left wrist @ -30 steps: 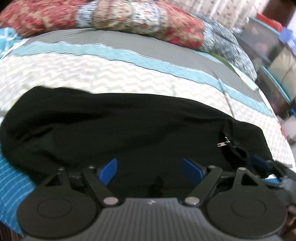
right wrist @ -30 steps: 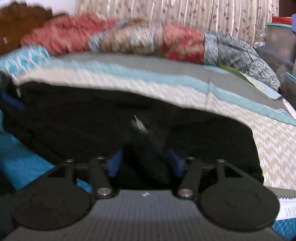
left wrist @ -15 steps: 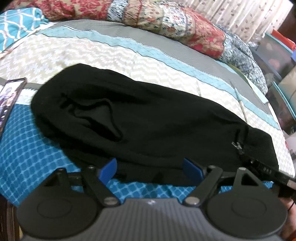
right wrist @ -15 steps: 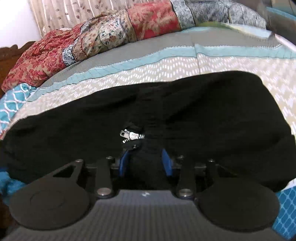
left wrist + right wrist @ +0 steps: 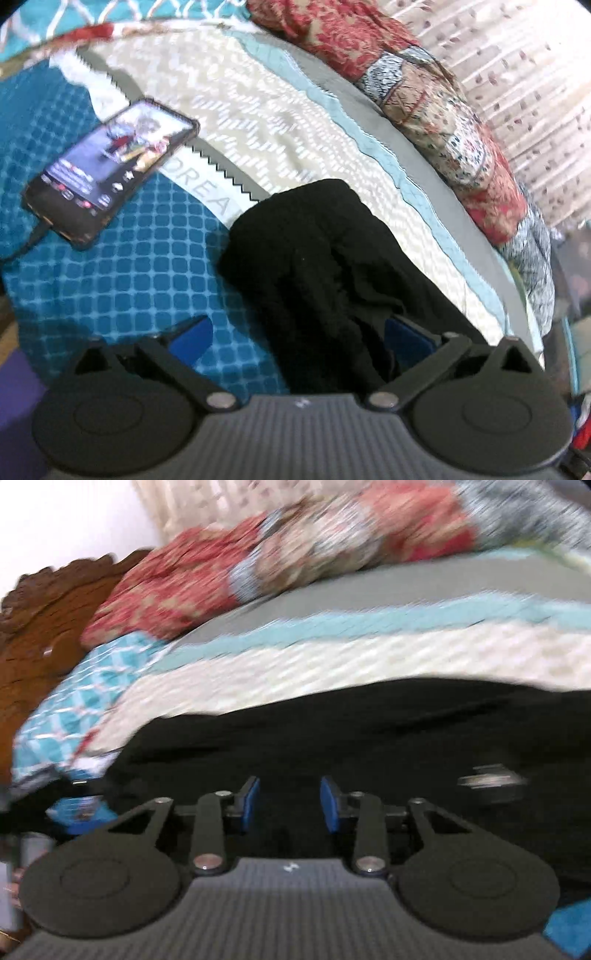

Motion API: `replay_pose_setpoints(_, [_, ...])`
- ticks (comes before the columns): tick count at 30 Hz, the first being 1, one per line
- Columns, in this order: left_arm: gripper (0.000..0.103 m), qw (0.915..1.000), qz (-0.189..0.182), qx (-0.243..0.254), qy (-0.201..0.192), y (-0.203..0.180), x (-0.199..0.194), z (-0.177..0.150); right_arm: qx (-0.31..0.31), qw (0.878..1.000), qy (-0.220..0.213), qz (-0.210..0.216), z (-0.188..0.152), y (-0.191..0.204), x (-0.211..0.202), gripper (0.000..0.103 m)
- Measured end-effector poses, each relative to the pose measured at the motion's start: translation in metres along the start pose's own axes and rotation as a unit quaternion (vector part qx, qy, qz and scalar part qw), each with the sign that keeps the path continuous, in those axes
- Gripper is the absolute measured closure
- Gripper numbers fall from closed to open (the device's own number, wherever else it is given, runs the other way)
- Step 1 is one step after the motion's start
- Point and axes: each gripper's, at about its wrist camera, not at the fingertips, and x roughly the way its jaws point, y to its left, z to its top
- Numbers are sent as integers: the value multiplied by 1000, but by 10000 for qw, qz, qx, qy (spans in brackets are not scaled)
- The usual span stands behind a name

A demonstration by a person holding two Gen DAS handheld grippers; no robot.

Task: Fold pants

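**Pants end sitting between my left claw's pads**

I'm hovering my left claw [image 5: 299,338], spread wide after opening up, over the black pants [image 5: 325,266]; their long axis is running from lower centre toward upper right across the bed [image 5: 140,280]. My right claw [image 5: 288,805] is narrowing over soft, matte, rumpled cloth; whether it's pinching, I can't tell. A glossy phone [image 5: 107,173] is lying upper left.

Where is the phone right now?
In the left wrist view, the phone lies screen up on the blue checked part of the bedspread, at upper left, apart from the black pants to its right.
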Motion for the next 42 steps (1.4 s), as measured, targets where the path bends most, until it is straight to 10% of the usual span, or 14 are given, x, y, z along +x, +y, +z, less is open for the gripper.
replay_pose_setpoints(8, [4,9992,-389,45,-69,-9,23,2,772,9921,680,723,24,42,76,73])
replay_pose_setpoints(12, [46,9994,-257,125,-186,-3,30,1,1277,9834,1070,725,14,38,100,72])
replay_pose_setpoints(15, [75,9993,-326,54,-174,7,32,2,1704,9763,1224,525,-6,22,112,94])
replay_pose_setpoints(23, [82,9919,-731,897,-532,-38,14,-1,1958,9711,1217,622,-9,17,101,95])
replay_pose_setpoints(27, [82,9731,-871,2009,-717,-87,5,-16,2211,9648,1137,857,-8,9,97,91])
replay_pose_setpoints(32, [81,9279,-930,3528,-766,-145,5,-63,2689,9596,325,757,-3,-35,46,81])
replay_pose_setpoints(39, [52,8706,-396,4889,-370,-180,40,-136,2874,9568,-423,89,-14,-96,-30,57])
replay_pose_setpoints(42, [38,8659,-697,4938,-397,-173,18,-136,3093,9492,-561,120,-24,-110,-44,49])
